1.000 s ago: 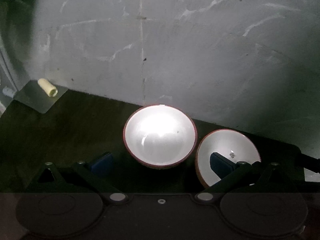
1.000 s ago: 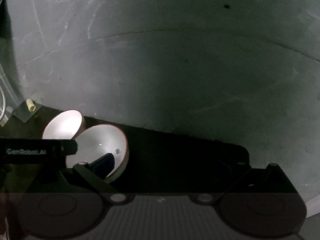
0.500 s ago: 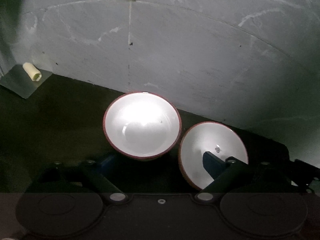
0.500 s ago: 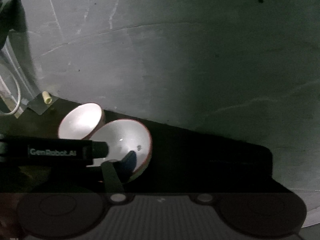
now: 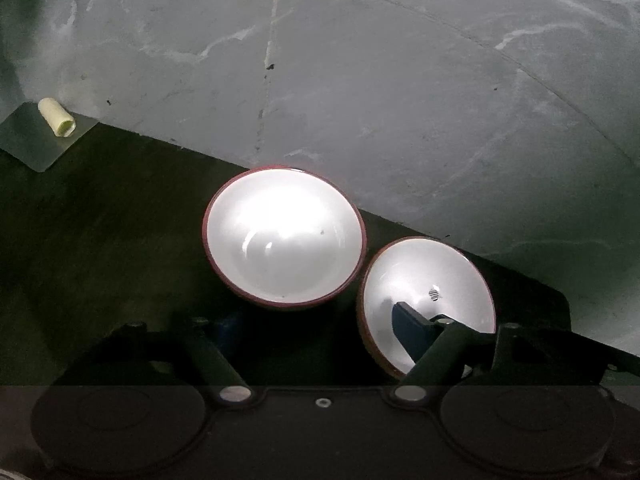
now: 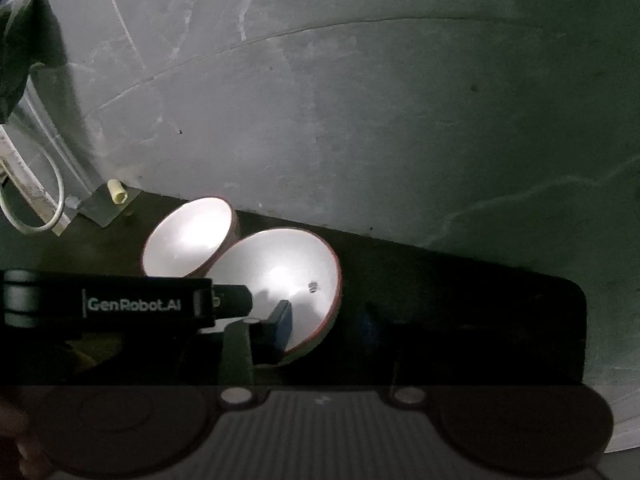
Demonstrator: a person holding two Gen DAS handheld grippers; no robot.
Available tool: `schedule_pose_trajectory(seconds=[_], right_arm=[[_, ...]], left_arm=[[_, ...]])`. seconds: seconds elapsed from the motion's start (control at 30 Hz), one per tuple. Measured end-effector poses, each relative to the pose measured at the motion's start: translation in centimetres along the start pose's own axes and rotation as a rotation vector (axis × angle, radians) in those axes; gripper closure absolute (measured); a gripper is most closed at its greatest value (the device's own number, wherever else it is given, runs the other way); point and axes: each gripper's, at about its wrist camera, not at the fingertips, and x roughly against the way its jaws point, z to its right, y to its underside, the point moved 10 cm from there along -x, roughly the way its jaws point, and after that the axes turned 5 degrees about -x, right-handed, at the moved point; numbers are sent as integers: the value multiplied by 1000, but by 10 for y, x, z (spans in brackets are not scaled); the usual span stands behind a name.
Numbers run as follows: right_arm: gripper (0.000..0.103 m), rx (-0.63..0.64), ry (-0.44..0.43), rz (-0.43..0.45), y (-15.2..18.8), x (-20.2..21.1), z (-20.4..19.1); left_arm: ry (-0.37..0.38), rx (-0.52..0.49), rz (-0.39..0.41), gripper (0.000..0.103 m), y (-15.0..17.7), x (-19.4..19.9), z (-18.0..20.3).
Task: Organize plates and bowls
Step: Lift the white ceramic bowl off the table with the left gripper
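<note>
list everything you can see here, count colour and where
bowls: 2, white inside with red rims, side by side on the dark table; the left bowl stands free, the right bowl is tilted with a gripper finger inside it
dark table: 1, black, against the wall
small tube: 1, pale yellow, lying on a grey sheet at the table's far left corner
wall: grey, streaked white, behind the table
white cable: 1, looped, far left
left gripper: black with blue pads, open
right gripper: black, blue pad inside the right bowl's rim; grip unclear
</note>
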Motion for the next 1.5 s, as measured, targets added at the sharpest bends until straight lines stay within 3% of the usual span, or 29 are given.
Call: schedule_pose_trajectory(seconds=[0.07, 0.43, 0.63, 0.83, 1.5], right_arm=[[74, 4, -12, -2, 0, 0, -3], [80, -9, -20, -1, 1, 1, -3], [80, -14, -23, -2, 3, 2, -2], [82, -15, -28, -8, 5, 3, -2], [83, -30, -27, -15, 15, 13, 0]], left_arm=[[2, -1, 4, 29, 1, 1, -1], [74, 18, 13, 60, 3, 3, -4], [88, 24, 5, 63, 4, 4, -5], [143, 31, -8, 77, 7, 5, 2], [151, -18, -12, 79, 12, 1, 7]])
